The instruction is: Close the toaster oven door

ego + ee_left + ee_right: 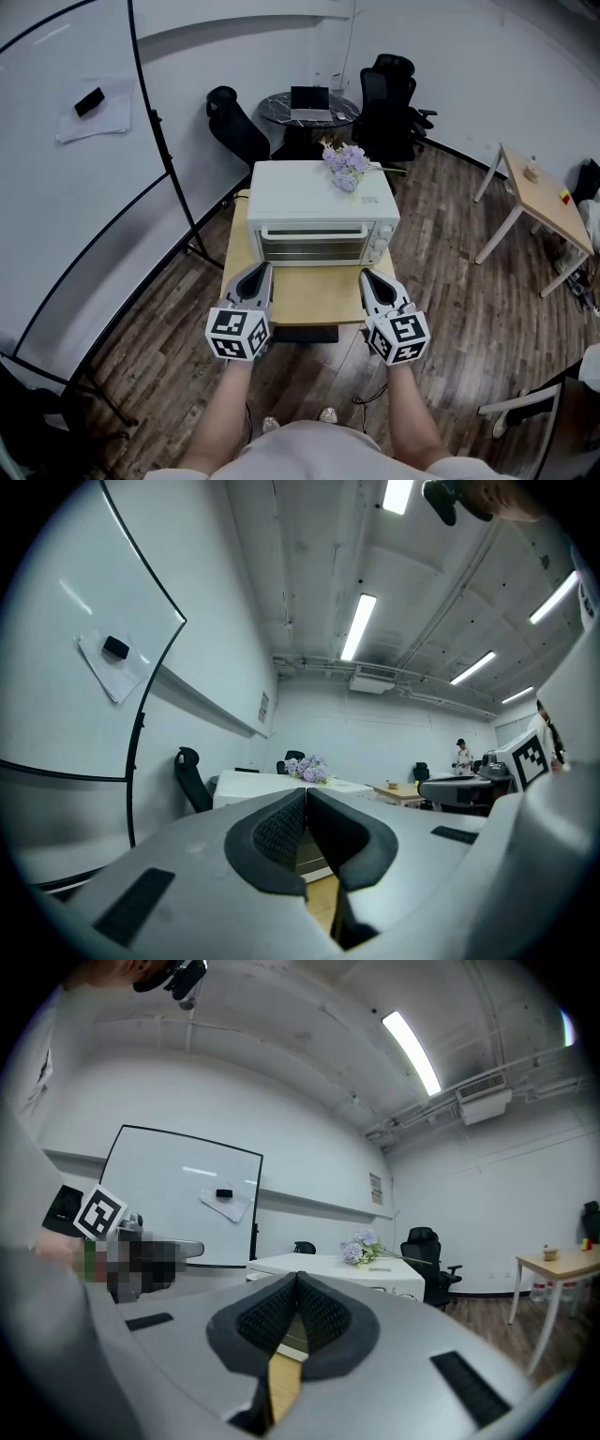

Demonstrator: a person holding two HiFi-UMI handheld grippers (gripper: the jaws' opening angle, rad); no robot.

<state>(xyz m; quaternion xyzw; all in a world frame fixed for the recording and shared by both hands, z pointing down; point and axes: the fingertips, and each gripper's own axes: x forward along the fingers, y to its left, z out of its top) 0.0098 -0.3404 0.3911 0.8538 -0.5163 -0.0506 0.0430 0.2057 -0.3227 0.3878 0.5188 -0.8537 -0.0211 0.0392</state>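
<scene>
A white toaster oven stands on a small wooden table, its front facing me. Its glass door stands upright against the oven front, with the handle bar along its top edge. Purple flowers lie on the oven's top. My left gripper hovers over the table's near left corner, jaws shut on nothing. My right gripper is held over the near right corner, also shut and empty. The left gripper view shows the shut left gripper pointing at the toaster oven. The right gripper likewise faces the toaster oven.
A whiteboard on a black stand runs along the left. Black office chairs and a round table with a laptop sit behind the oven. A light wooden side table stands at the right. A person stands far off.
</scene>
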